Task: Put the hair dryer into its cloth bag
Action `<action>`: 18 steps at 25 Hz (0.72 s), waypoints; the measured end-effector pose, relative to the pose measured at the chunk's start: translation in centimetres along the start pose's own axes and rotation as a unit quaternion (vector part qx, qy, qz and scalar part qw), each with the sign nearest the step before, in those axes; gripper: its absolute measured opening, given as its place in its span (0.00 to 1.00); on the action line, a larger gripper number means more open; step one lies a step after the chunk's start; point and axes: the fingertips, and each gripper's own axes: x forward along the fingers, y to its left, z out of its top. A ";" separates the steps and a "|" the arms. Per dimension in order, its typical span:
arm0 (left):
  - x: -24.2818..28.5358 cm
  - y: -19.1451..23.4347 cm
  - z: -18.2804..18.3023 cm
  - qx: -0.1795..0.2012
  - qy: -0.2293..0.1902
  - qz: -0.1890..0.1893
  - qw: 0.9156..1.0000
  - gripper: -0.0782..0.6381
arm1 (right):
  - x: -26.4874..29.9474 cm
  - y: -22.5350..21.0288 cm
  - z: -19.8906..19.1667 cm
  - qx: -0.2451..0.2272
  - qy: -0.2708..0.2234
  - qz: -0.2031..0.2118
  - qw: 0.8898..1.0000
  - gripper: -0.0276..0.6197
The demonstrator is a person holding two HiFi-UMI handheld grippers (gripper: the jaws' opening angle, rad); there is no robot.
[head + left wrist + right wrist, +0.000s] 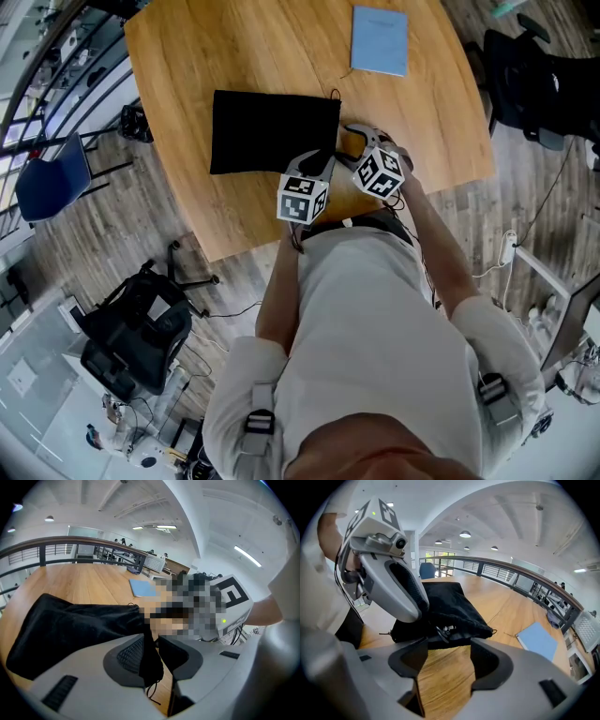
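Observation:
The black cloth bag point(272, 131) lies flat on the wooden table point(234, 47), its drawstring mouth toward me. No hair dryer shows in any view. My left gripper point(321, 163) is at the mouth's near corner. In the left gripper view a fold of the bag point(75, 625) and a loop of cord hang between the slightly parted jaws of that gripper point(151, 653), loose against one pad. My right gripper point(354, 141) hovers just right of it. The right gripper point(449, 656) stands wide open over bare wood, and the bag's mouth point(450, 606) with its cord lock point(445, 631) lies just beyond its tips.
A blue notebook point(380, 40) lies at the far right of the table. The table's near edge runs just under my hands. On the floor stand a blue chair point(47, 183), a black office chair point(131, 328) and another dark chair point(534, 84). A railing point(525, 573) borders the far side.

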 end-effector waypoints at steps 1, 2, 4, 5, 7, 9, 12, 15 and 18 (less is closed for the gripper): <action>0.0 -0.1 -0.1 0.001 0.002 -0.001 1.000 0.25 | -0.3 0.0 -0.2 0.002 0.001 -0.002 1.000 0.49; 0.0 -0.2 -0.1 0.003 0.002 0.000 1.000 0.26 | -0.7 -0.1 -0.5 0.004 0.001 -0.005 1.000 0.49; -0.2 -0.3 -0.1 0.008 0.000 0.002 1.000 0.28 | -1.4 -0.1 -0.7 0.009 -0.001 -0.010 1.000 0.49; -0.3 -0.4 0.0 0.011 -0.002 0.003 1.000 0.28 | -1.8 -0.1 -0.7 0.012 -0.003 -0.012 1.000 0.49; -0.7 -0.3 0.1 0.013 -0.004 0.005 1.000 0.28 | -2.5 0.0 -0.8 0.019 -0.007 -0.015 1.000 0.49; -1.1 -0.3 0.0 0.014 -0.006 0.008 1.000 0.28 | -3.2 0.1 -1.0 0.028 -0.010 -0.019 0.999 0.49; -1.7 -0.3 -0.2 0.017 -0.011 0.012 1.000 0.28 | -4.3 0.4 -0.9 0.044 -0.019 -0.026 0.999 0.49; -2.5 -0.2 0.2 0.020 -0.019 0.021 0.999 0.28 | -5.7 0.4 -0.1 0.057 -0.038 -0.033 0.997 0.46; -3.5 0.0 1.0 0.021 -0.031 0.035 0.999 0.28 | -7.4 0.1 1.4 0.067 -0.063 -0.045 0.995 0.37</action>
